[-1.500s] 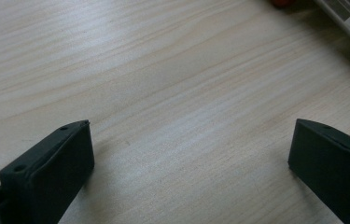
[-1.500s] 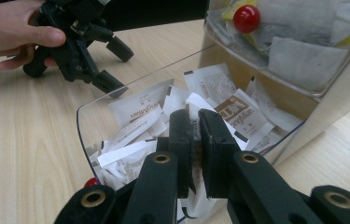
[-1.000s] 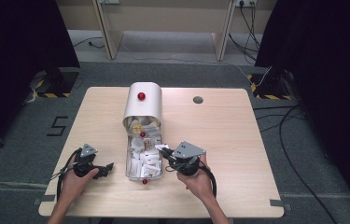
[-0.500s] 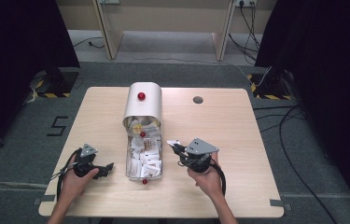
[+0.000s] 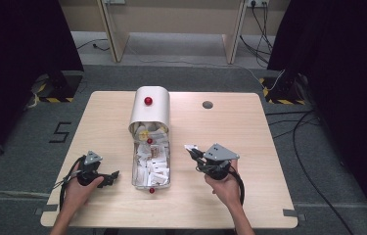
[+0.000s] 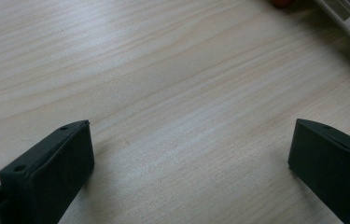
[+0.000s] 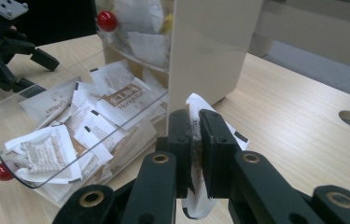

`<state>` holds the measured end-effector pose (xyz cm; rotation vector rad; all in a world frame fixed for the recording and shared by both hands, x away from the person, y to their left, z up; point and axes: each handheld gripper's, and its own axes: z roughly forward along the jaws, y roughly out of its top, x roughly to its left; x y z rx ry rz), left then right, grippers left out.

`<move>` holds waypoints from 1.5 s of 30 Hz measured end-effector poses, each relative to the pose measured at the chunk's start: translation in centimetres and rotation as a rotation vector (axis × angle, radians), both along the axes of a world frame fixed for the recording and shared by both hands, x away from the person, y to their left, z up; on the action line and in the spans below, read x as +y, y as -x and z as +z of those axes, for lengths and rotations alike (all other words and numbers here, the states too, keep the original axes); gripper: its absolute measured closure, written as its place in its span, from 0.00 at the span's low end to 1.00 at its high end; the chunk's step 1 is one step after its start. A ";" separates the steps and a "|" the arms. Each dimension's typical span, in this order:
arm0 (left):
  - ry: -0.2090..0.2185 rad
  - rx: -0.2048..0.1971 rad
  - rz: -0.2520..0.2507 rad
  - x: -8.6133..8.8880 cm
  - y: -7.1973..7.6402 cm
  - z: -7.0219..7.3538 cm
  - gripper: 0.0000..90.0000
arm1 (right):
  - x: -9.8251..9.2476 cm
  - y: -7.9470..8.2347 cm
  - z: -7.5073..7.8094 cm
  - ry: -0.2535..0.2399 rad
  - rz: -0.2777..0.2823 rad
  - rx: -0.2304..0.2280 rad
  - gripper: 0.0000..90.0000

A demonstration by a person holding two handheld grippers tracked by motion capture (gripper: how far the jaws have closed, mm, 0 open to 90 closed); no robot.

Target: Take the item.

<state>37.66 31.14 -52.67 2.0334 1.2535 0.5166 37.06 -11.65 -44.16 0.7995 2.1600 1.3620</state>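
Note:
A white curved box (image 5: pixel 150 110) with a red knob (image 5: pixel 148 101) stands mid-table. In front of it lies a clear tray (image 5: pixel 150 164) heaped with several white and brown sachets (image 7: pixel 51 149). My right gripper (image 5: pixel 191 151) hovers to the right of the tray, shut on one white sachet (image 5: pixel 189 146). In the right gripper view its jaws (image 7: pixel 195 119) pinch that sachet (image 7: pixel 232 133) upright beside the box wall (image 7: pixel 210 51). My left gripper (image 5: pixel 111 175) rests on the table left of the tray, open (image 6: pixel 189 140) with bare wood between its jaws.
A round hole (image 5: pixel 207 105) is cut in the tabletop (image 5: pixel 249 127) at the back right. Red knobs (image 5: pixel 151 190) mark the tray's near end. Cables lie on the floor to the right, and dark curtains flank the table.
My right gripper has drawn away to the right from the tray, carrying the white sachet. The left gripper has stayed where it was.

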 end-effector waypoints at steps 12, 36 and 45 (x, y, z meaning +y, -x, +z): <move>0.001 0.000 -0.001 0.0 0.0 0.0 0.00 | -1.4 -0.5 -0.3 -0.008 -0.039 0.010 0.93; 0.000 0.000 0.000 0.0 0.0 0.0 0.00 | -4.3 -1.7 -1.3 -0.020 -0.127 0.041 0.93; 0.001 0.000 -0.001 0.0 0.0 0.0 0.00 | -5.6 -2.8 -2.8 -0.001 -0.181 0.076 0.93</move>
